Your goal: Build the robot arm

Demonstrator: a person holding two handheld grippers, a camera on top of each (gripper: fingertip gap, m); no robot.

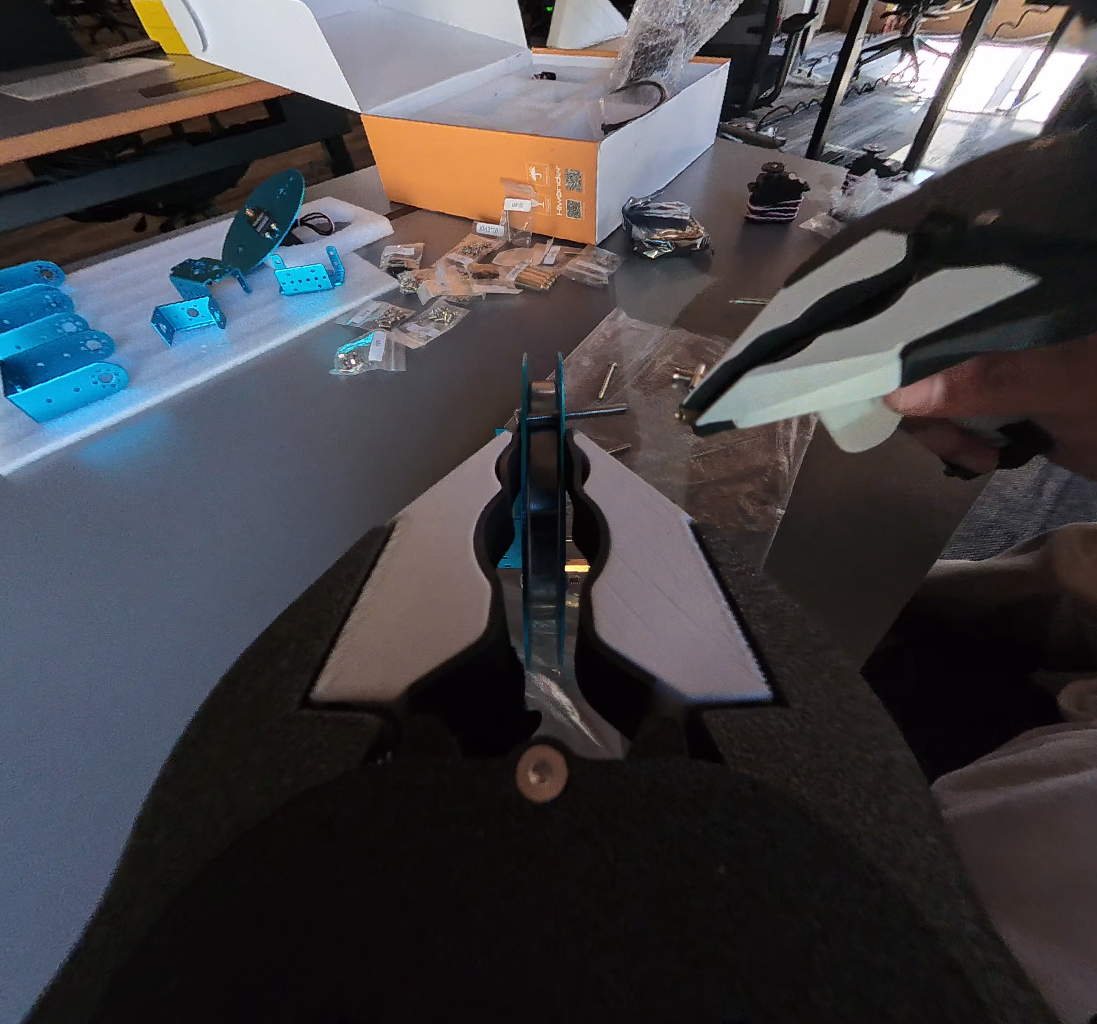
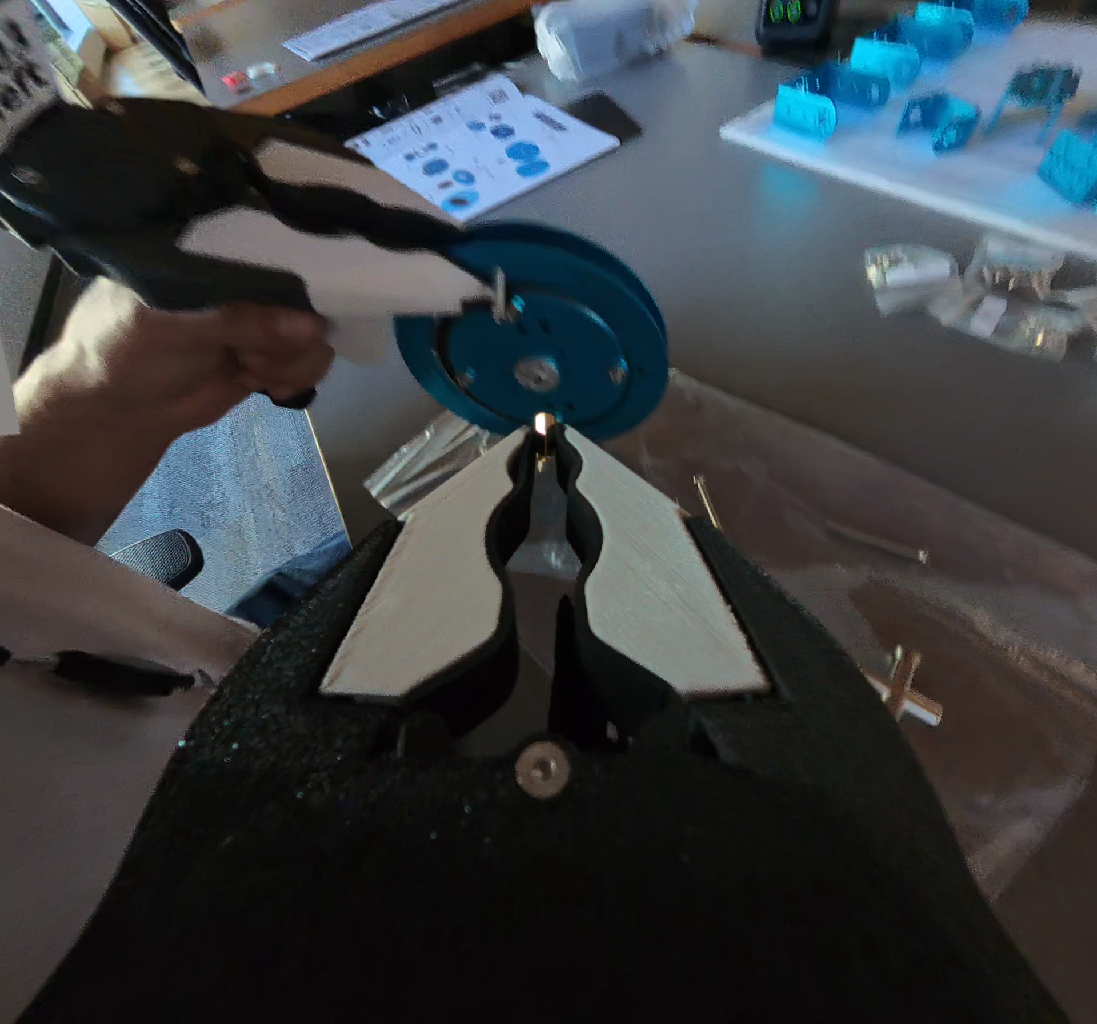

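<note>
My left gripper is shut on a blue disc assembly, two round metal plates held edge-on above the grey table. A dark screw sticks out of its right side. In the right wrist view the disc assembly shows its flat face, with a centre screw, and the left gripper clamps its upper left rim. My right gripper is shut on a small brass standoff, whose tip is just below the disc's lower edge. In the left wrist view the right gripper is to the right of the disc, a little apart from it.
An open orange and white box stands at the back. A white foam sheet carries several blue brackets. Small bags of screws lie in the middle. A clear plastic sheet holds loose screws. An instruction sheet lies beyond the disc. Left tips to right tips: about 6 cm.
</note>
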